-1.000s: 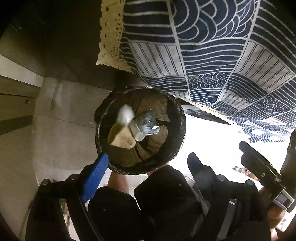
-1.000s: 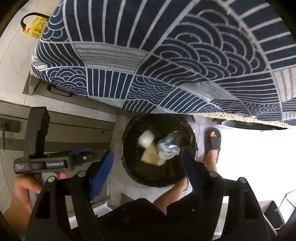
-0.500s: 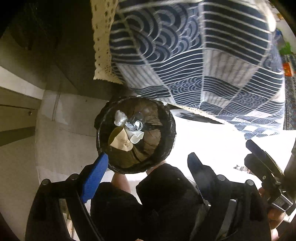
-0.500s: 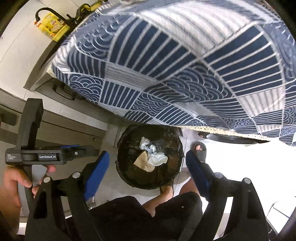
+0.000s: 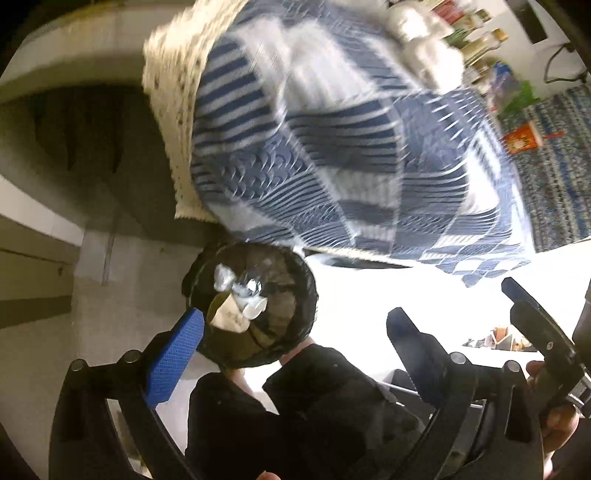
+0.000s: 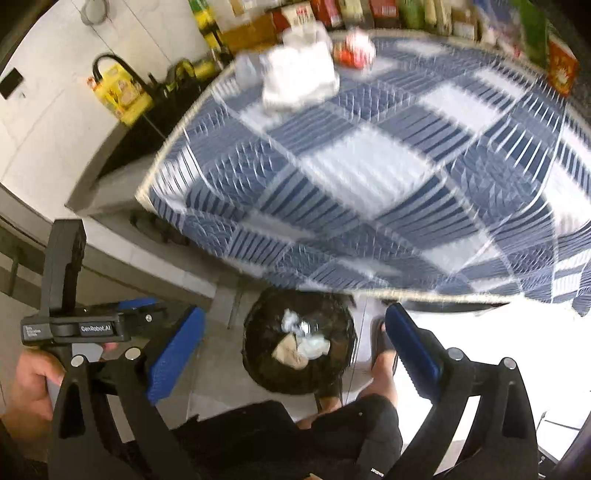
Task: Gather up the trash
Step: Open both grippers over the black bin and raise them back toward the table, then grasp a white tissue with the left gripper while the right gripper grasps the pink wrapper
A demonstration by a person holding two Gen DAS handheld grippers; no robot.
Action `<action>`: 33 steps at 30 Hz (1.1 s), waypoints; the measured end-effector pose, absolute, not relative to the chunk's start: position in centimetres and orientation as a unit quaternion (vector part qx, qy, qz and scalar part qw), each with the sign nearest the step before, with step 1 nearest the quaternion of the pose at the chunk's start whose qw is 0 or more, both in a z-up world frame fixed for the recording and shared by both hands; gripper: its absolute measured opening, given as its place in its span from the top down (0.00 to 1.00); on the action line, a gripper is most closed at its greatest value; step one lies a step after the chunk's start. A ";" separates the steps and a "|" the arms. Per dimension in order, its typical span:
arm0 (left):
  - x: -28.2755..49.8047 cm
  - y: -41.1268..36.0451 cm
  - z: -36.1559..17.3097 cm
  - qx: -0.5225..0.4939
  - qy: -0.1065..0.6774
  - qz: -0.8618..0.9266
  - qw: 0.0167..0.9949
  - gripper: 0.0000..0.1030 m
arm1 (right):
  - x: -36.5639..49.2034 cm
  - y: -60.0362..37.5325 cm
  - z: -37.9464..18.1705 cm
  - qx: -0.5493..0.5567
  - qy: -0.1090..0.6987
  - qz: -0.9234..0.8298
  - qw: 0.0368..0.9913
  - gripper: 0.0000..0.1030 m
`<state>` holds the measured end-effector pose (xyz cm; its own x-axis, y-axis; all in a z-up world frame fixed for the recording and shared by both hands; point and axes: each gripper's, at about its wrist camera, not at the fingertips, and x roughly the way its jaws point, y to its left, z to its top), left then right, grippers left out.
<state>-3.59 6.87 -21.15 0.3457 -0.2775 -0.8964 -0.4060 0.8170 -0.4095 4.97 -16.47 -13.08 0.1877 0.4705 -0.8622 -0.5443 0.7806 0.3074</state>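
Note:
A black bin (image 5: 295, 291) (image 6: 258, 354) stands on the floor under the table's edge. In it lie crumpled white paper (image 5: 223, 277), a clear plastic bottle (image 6: 314, 345) and brown paper (image 6: 288, 350). My left gripper (image 5: 295, 317) hangs high above the bin; its jaws are opening with nothing between them. My right gripper (image 6: 294, 314) is also well above the bin, its jaws opening and empty. On the blue patterned tablecloth (image 6: 369, 166) (image 5: 332, 147) lie a crumpled white wad (image 6: 299, 81) and a red item (image 6: 354, 50), both blurred.
Bottles and packets (image 6: 406, 14) line the table's far side. A yellow bag (image 6: 118, 92) sits on the dark counter at left. The person's black shorts (image 6: 295, 435) and sandalled foot (image 6: 380, 339) are beside the bin. A hand (image 6: 33, 376) grips the left tool's handle.
Both grippers have risen, so the bin looks smaller and the tabletop with its litter has come into view. Both pairs of jaws have spread wider. The trash lies settled in the bin.

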 end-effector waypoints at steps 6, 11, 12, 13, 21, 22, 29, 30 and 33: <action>-2.5 6.7 -16.5 -0.272 0.532 0.030 0.802 0.07 | 5.5 -16.9 -9.0 -0.027 0.505 0.322 0.800 0.05; -1.1 6.5 -13.4 -0.254 0.503 0.018 0.826 0.07 | 6.8 -17.4 -6.5 -0.018 0.481 0.322 0.815 0.05; -0.6 6.5 -12.7 -0.253 0.497 0.013 0.830 0.07 | 7.2 -17.6 -5.9 -0.017 0.477 0.320 0.819 0.05; -0.3 6.5 -12.1 -0.251 0.494 0.011 0.832 0.07 | 7.6 -17.8 -5.5 -0.014 0.473 0.320 0.821 0.05; 2.4 6.5 -8.3 -0.243 0.463 -0.008 0.853 0.07 | 10.6 -18.6 -2.8 0.002 0.454 0.326 0.829 0.05; 2.9 6.5 -7.9 -0.244 0.461 -0.011 0.853 0.07 | 11.1 -18.6 -2.7 0.006 0.455 0.327 0.828 0.05; 5.1 6.1 -6.2 -0.234 0.447 -0.016 0.863 0.07 | 14.3 -18.7 -2.2 0.007 0.457 0.327 0.827 0.05; 5.5 6.0 -6.0 -0.233 0.446 -0.015 0.864 0.07 | 14.9 -18.7 -2.1 0.007 0.457 0.328 0.827 0.05; 6.7 6.0 -5.5 -0.236 0.439 -0.013 0.867 0.07 | 16.4 -18.7 -1.8 0.006 0.456 0.330 0.827 0.05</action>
<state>6.68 5.98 -5.45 0.6146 -0.2292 -0.7548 -0.1856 0.8880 -0.4207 16.37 -18.74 -1.75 0.3670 0.5511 -0.7494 -0.5405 0.7820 0.3104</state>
